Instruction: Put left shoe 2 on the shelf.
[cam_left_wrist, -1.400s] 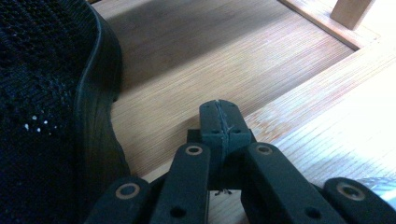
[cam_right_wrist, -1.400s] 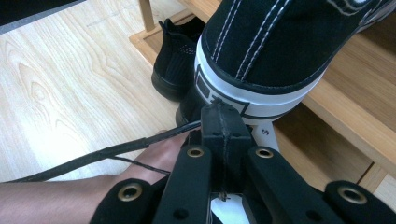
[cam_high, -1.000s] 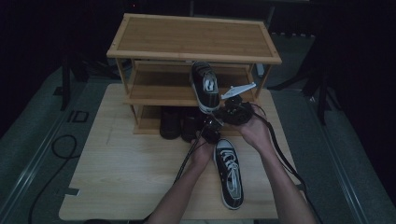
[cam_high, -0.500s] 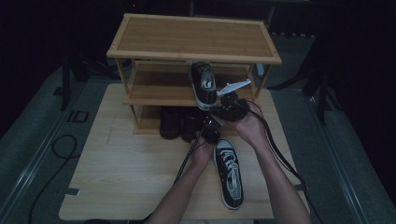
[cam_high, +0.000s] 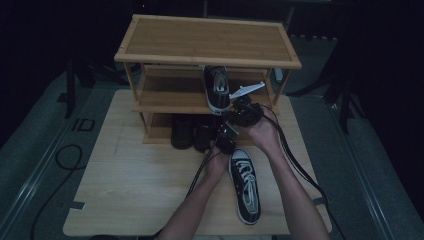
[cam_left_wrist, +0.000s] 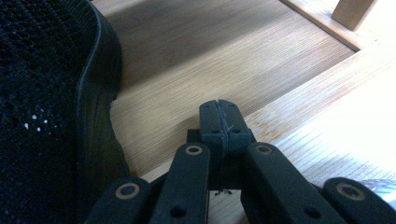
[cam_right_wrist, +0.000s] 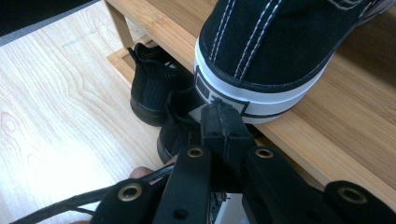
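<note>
Pale wood grain runs across the tabletop (cam_high: 125, 190), which sits in a dim room with grey flooring around it and a dark cable looping on the floor to the left. A three-tier bamboo shoe rack (cam_high: 207, 40) stands at the far side of the tabletop, its top tier bare.

On the rack's middle tier rests a black canvas sneaker (cam_high: 216, 89) with a white sole, its heel hanging just over the front edge toward the person. Its mate, a second sneaker (cam_high: 246, 185), lies flat on the tabletop near the person's right forearm, laces up. Under the lowest tier sit two dark shoes (cam_high: 192, 132), side by side; from the high view they are too shadowed to say much more than that they are black and mesh-textured.

The right hand-held gripper (cam_right_wrist: 223, 122) has its jaws pressed together, holding nothing, with the tips right at the white heel band of the sneaker on the middle tier; whether they actually touch it I cannot quite tell. The left hand-held gripper (cam_left_wrist: 219, 122) is likewise pressed together and empty, pointing at the wood of the lowest shelf with one of the dark shoes just beside it. Both hands crowd the rack's front, cables trailing back along the forearms.
</note>
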